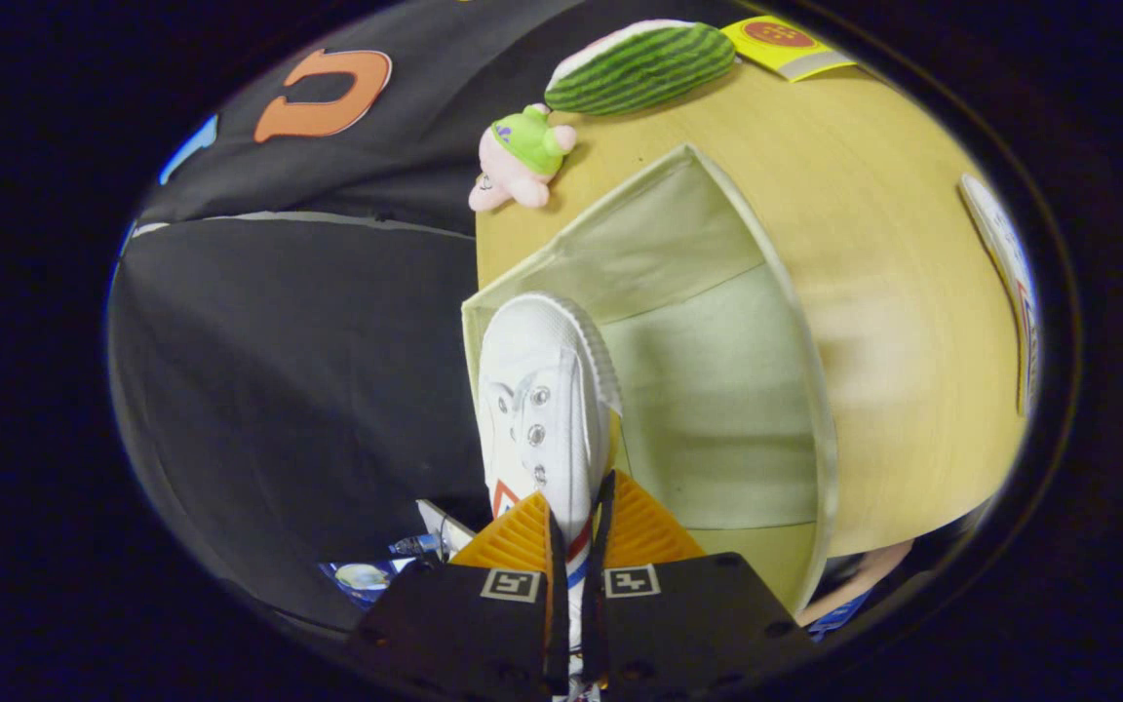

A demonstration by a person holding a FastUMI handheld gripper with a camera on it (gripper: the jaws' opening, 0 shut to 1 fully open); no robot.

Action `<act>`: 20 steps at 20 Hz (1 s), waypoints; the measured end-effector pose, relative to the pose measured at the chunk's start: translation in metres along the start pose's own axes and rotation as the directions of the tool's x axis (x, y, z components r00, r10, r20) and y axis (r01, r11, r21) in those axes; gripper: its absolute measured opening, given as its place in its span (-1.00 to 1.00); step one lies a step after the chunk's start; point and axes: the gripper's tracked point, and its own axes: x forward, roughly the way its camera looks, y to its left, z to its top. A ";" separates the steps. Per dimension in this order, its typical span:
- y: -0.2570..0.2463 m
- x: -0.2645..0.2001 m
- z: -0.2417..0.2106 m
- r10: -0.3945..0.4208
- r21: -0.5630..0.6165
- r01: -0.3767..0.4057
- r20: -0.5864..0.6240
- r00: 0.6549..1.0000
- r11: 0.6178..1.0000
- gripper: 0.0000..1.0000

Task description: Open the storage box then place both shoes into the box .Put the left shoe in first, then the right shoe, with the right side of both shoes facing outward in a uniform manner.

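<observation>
A staged recording booth, not a lived-in home. Black cloth wall (289,370) hangs behind a pale wooden table (893,292). Plush toys (520,156) sit as props.

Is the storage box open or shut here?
Open: the box shows its bare inside walls, and the shoe, gripped by the fingers, pokes in.

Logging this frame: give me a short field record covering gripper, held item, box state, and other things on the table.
gripper: gripper shut on white shoe, both fingers pressing its heel end
held item: white shoe, a canvas sneaker with metal eyelets, toe pointing away from the fingers
box state: fabric storage box open, interior bare where visible, standing on the wooden table
shoe versus box: toe over the box's near corner; whether it touches the box cannot be told
other items: plush toy at the table edge, watermelon-slice plush beyond it
</observation>
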 end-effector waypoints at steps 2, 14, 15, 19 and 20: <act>-0.005 0.007 0.002 -0.026 -0.023 0.026 0.002 1.000 0.999 -0.74; 0.016 -0.012 -0.017 -0.020 -0.234 0.025 0.021 1.000 0.972 0.80; 0.015 -0.024 -0.016 -0.029 -0.258 0.038 0.040 0.999 0.965 0.80; 0.000 -0.077 -0.004 -0.095 -0.367 0.137 0.131 0.987 0.920 0.80; -0.009 -0.095 0.000 -0.113 -0.398 0.166 0.154 0.982 0.902 0.80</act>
